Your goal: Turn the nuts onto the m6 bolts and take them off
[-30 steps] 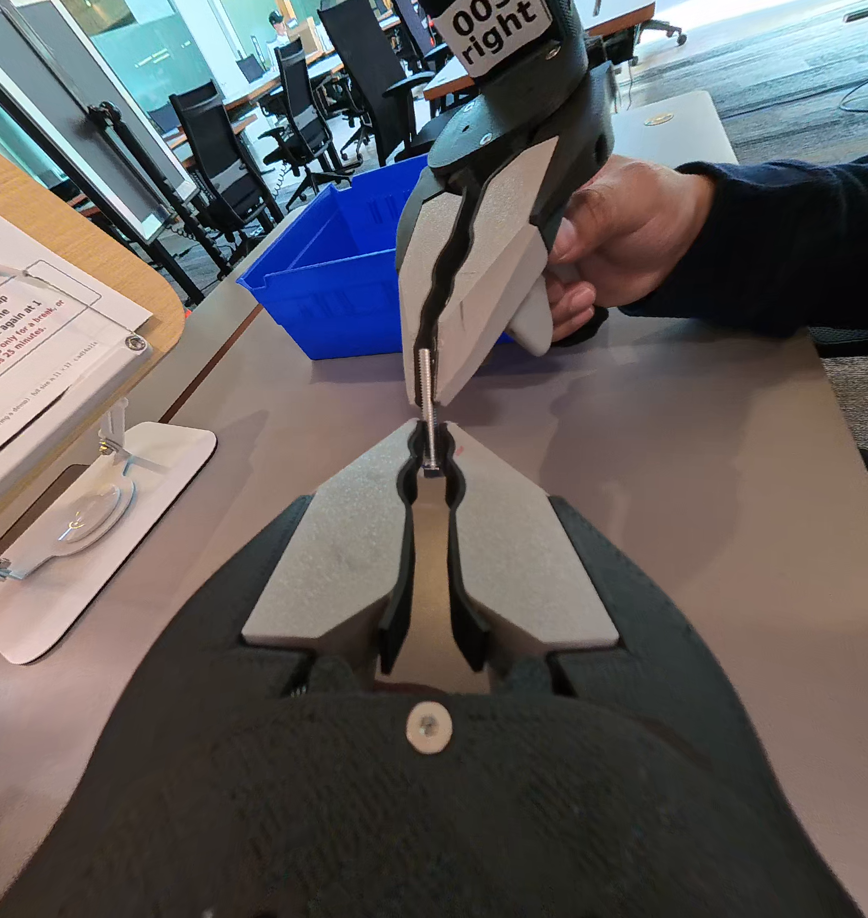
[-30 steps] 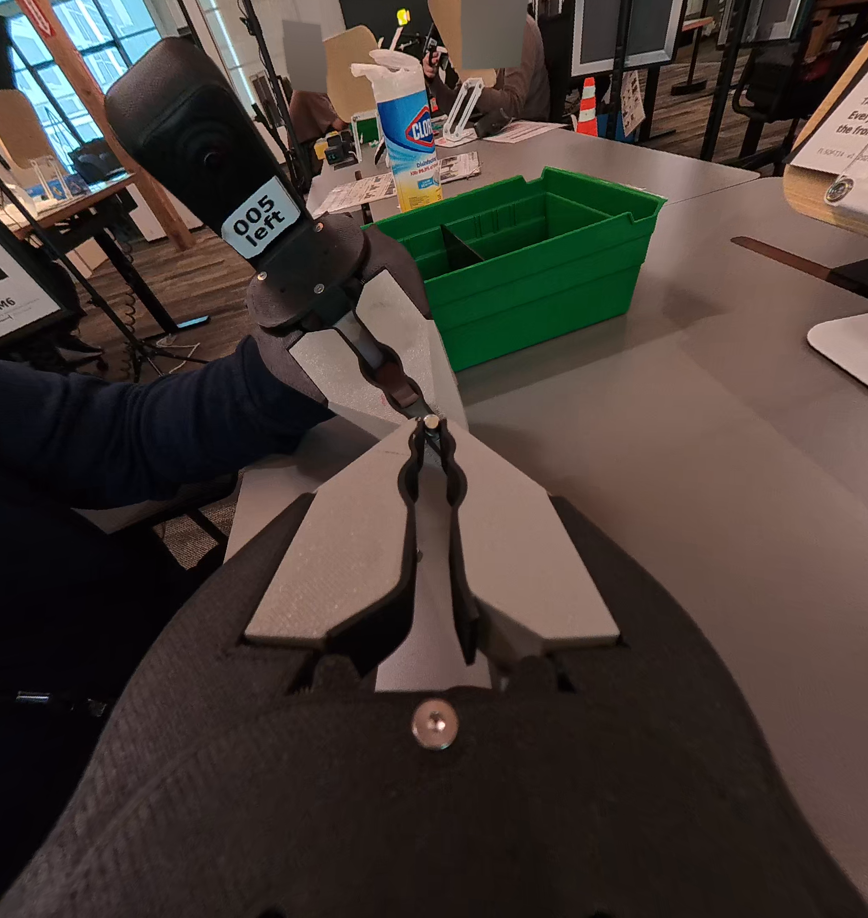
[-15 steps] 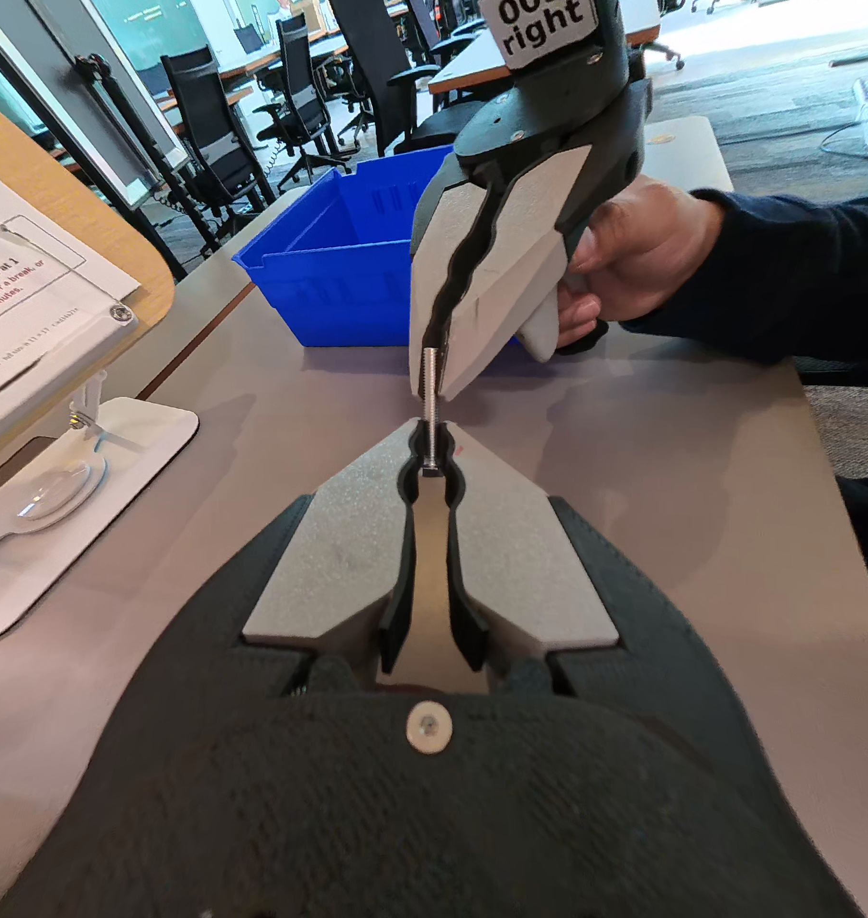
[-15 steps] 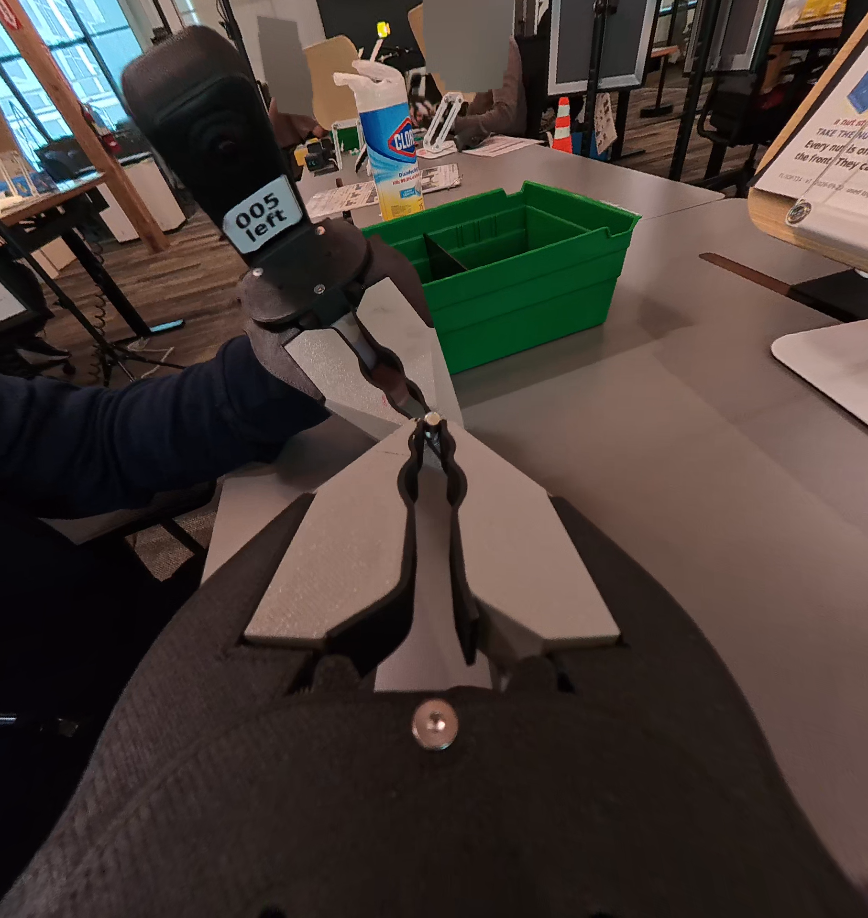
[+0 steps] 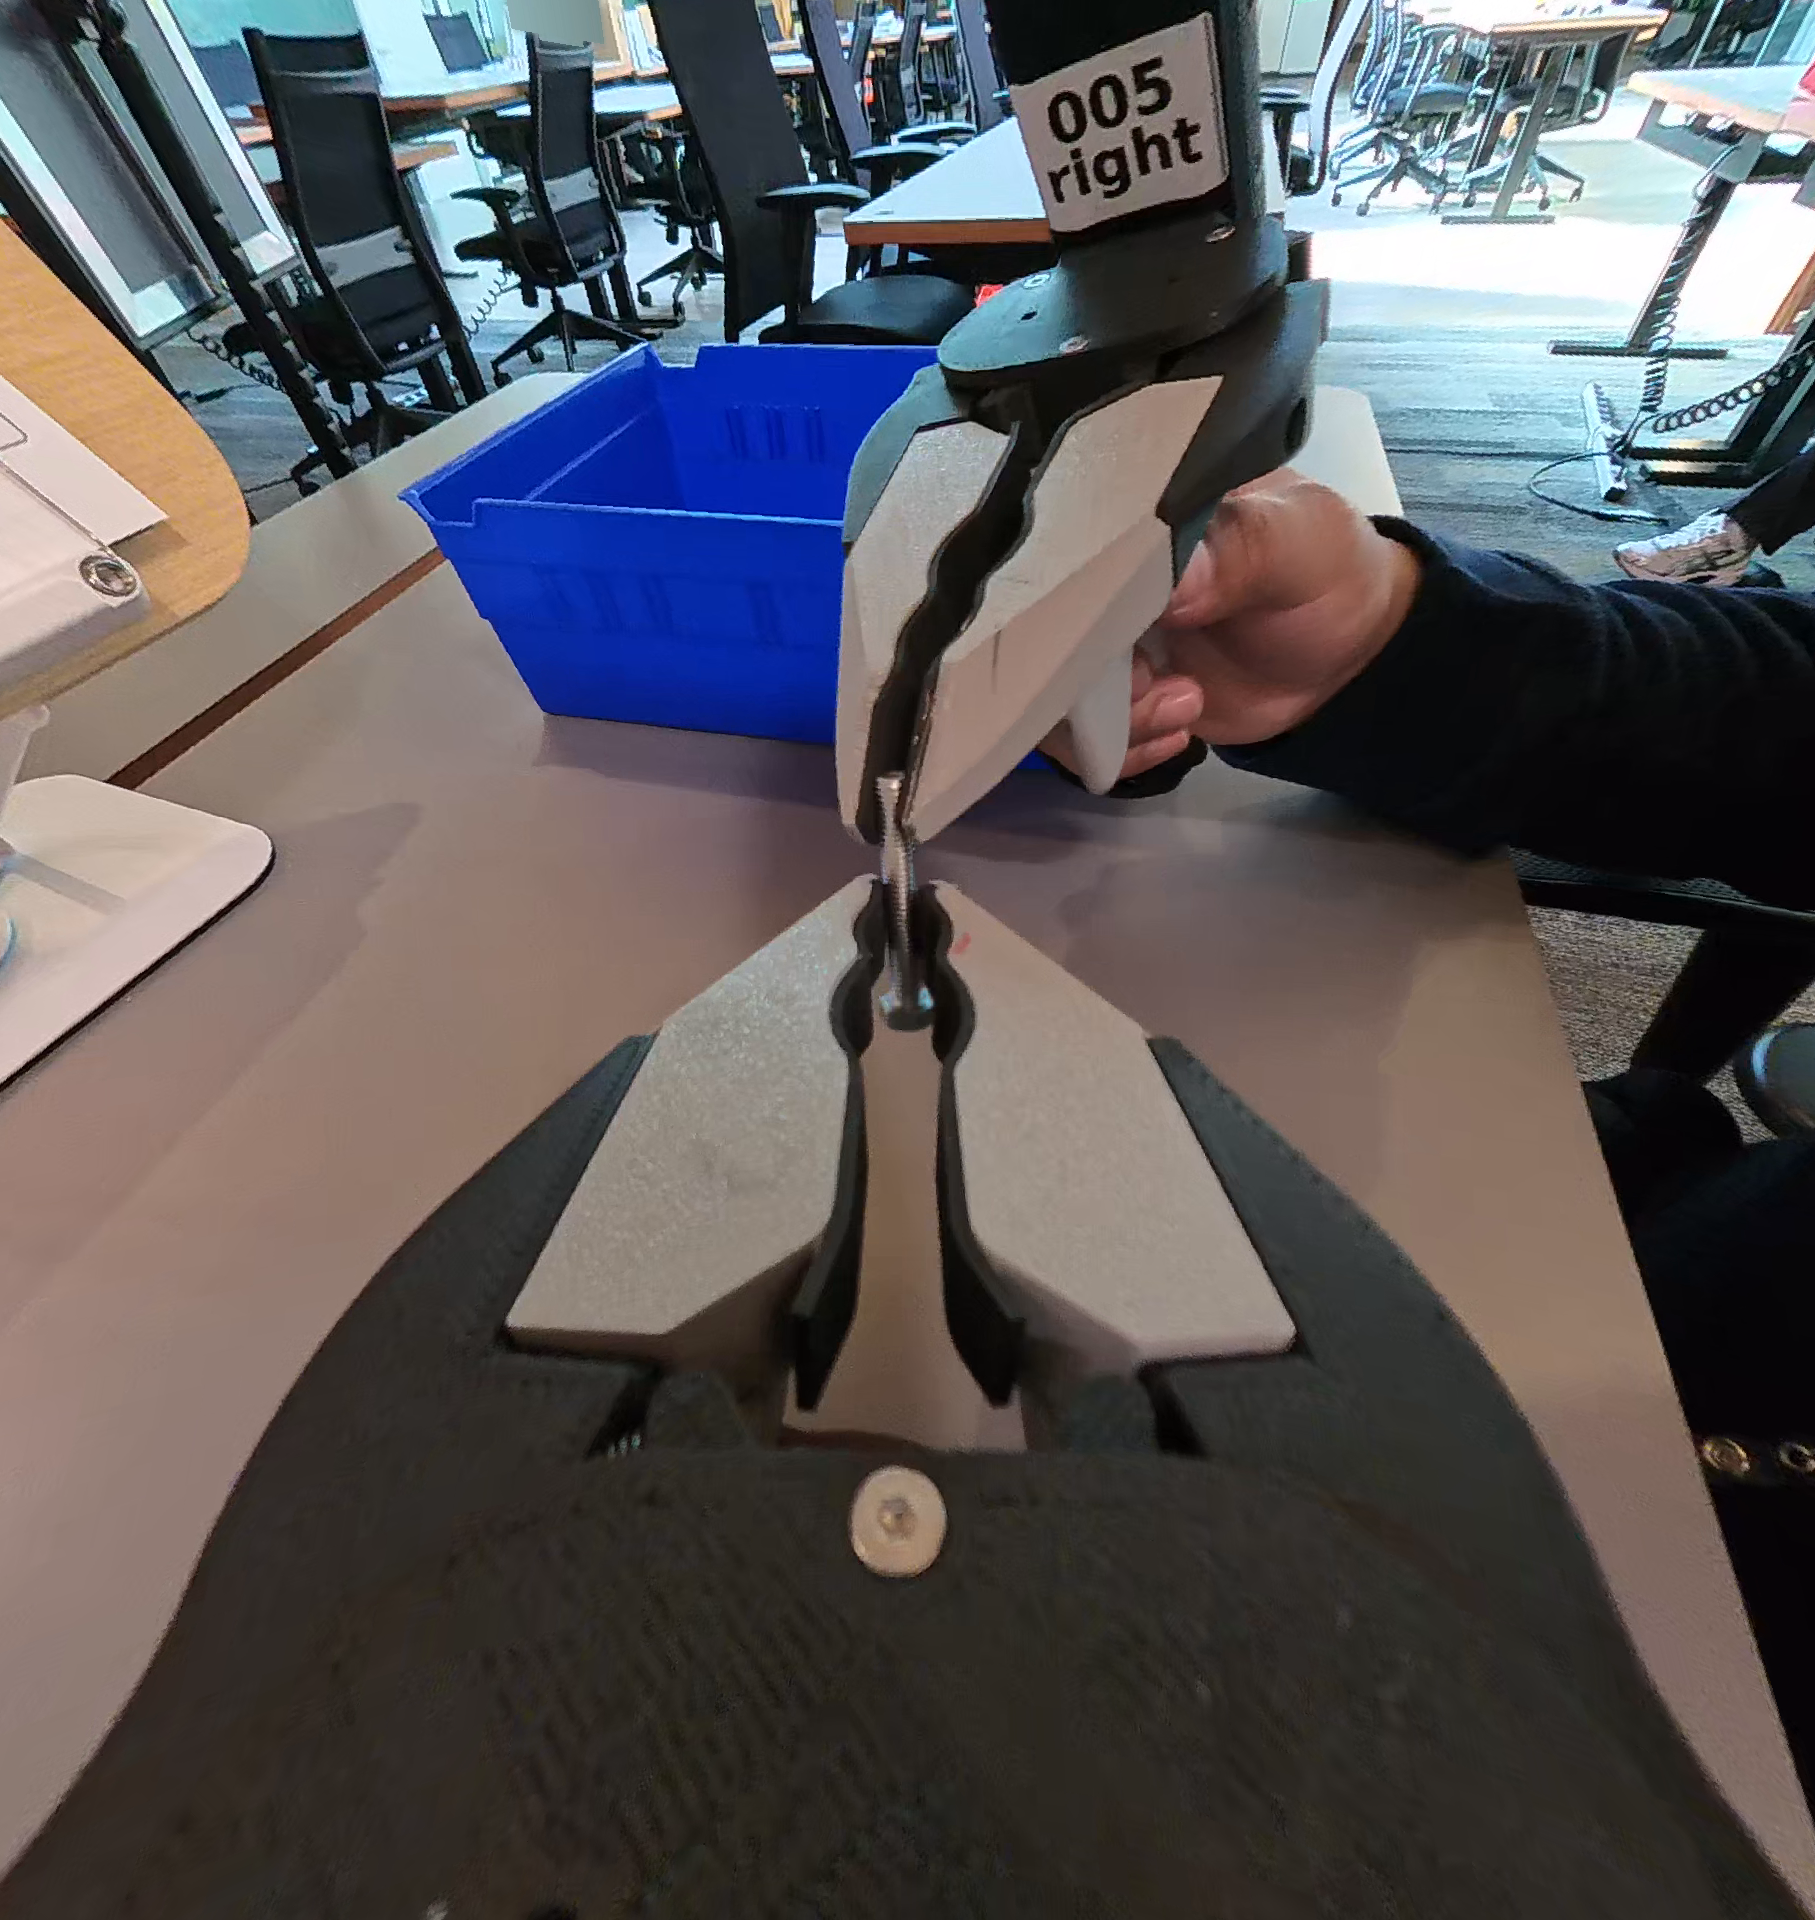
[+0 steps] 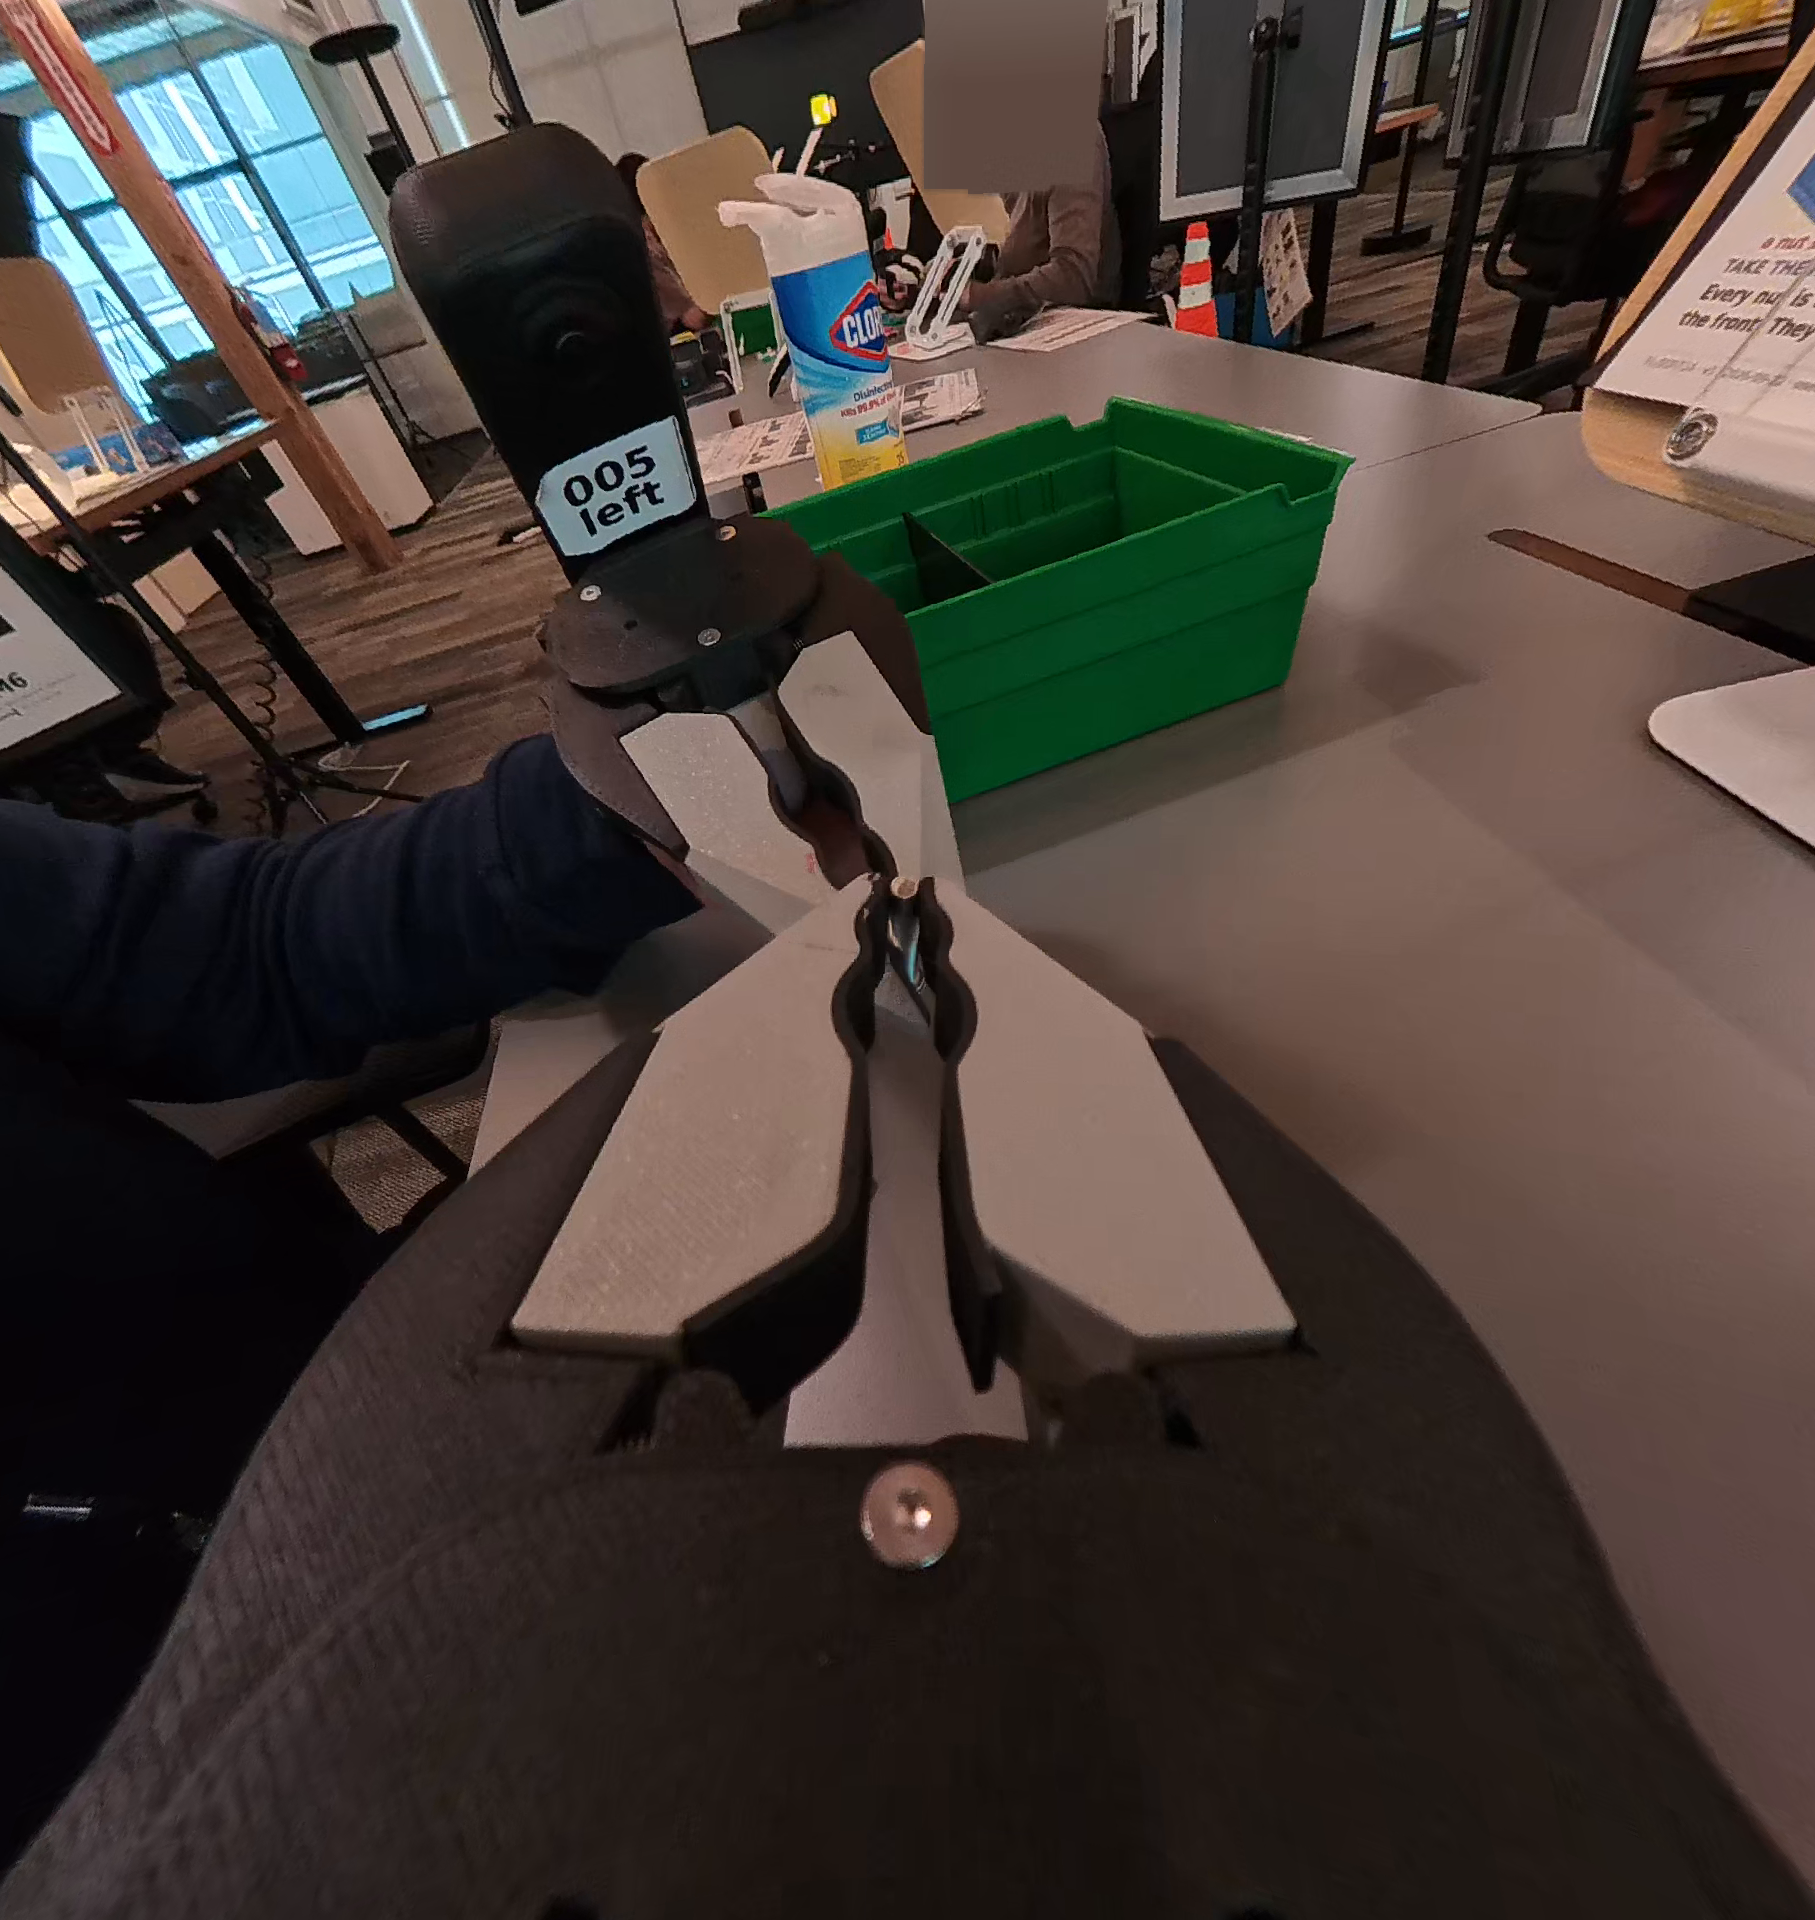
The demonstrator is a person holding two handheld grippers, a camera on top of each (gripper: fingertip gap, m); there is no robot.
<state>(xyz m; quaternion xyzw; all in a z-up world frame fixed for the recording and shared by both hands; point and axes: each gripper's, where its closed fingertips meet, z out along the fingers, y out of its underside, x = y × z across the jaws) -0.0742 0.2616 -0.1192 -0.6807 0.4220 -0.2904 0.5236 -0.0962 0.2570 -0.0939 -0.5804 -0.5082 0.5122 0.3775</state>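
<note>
A silver M6 bolt (image 5: 895,862) is held in the air between both grippers, above the grey table (image 5: 467,935). My left gripper (image 5: 903,896) is shut on its lower part. A hex piece (image 5: 908,1010), nut or bolt head, I cannot tell which, sits in the hollow behind the left fingertips. My right gripper (image 5: 882,821) points down from above and is shut on the bolt's upper end. In the right wrist view my right gripper (image 6: 903,902) is shut with the bolt's round end (image 6: 903,886) at its tips, touching the left gripper (image 6: 875,860).
A blue bin (image 5: 654,582) stands behind the right gripper. A green divided bin (image 6: 1111,644) stands behind the left gripper, with a wipes canister (image 6: 841,343) behind it. A white stand base (image 5: 82,914) and a sign board are at the table's side. The table edge (image 5: 1568,1039) is near the person's sleeve. My two grippers' fingertips are within a few centimetres of each other.
Both grippers stay shut on the bolt. The pair has turned together: the right gripper now stands more upright, and the blue bin has shifted toward the middle of the left wrist view.
</note>
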